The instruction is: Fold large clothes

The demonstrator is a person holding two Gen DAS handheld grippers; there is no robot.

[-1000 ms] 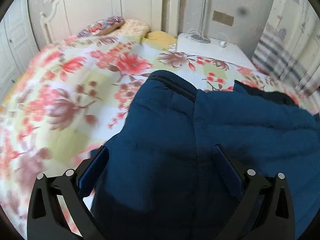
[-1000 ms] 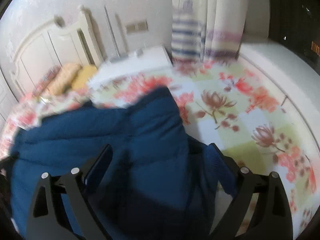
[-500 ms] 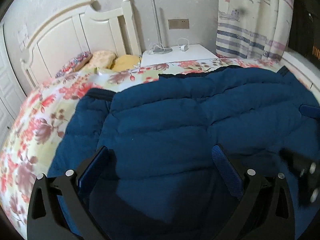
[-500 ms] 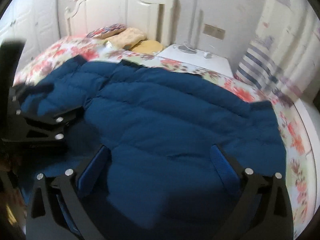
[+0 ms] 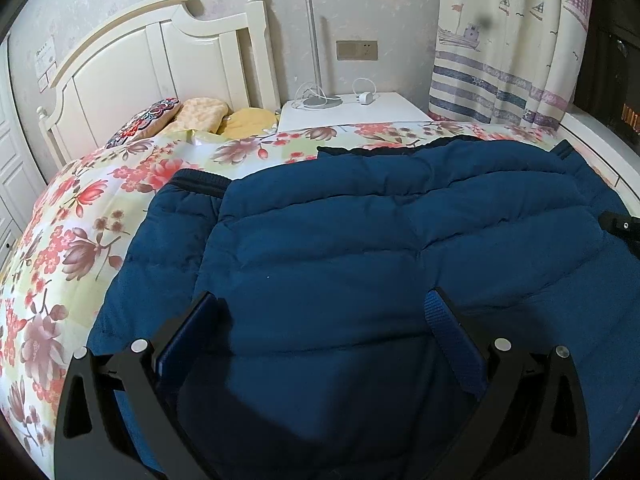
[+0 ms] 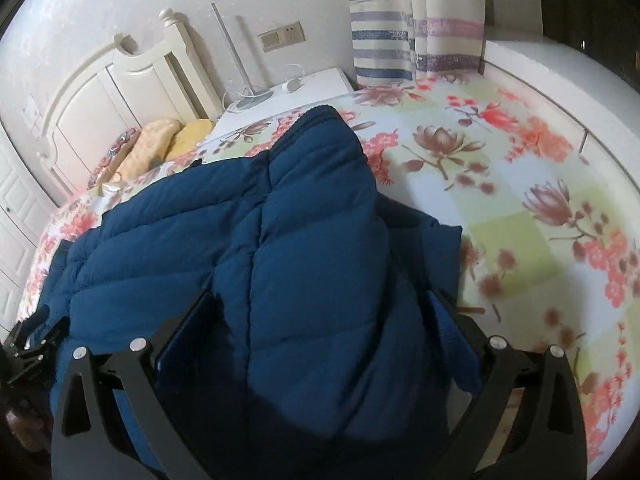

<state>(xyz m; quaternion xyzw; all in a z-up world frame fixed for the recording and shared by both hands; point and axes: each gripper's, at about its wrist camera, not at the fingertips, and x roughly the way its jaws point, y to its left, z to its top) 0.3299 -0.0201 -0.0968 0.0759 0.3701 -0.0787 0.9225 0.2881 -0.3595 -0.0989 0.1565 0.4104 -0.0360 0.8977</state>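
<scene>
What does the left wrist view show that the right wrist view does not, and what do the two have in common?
Only the left wrist view shows the left sleeve lying on the floral bedspread, plus a dark collar edge. Only the right wrist view shows the right sleeve folded onto the jacket body and the bare right half of the bedspread. Both show the blue puffer jacket, headboard, nightstand and curtain. Each view's own open fingers flank jacket fabric.

Floral bedspread (image 5: 80, 216) under pillows (image 5: 200, 114) by white headboard (image 5: 132, 68); lamp (image 5: 316, 48) on nightstand (image 5: 384, 110); striped curtain (image 5: 500, 40).
</scene>
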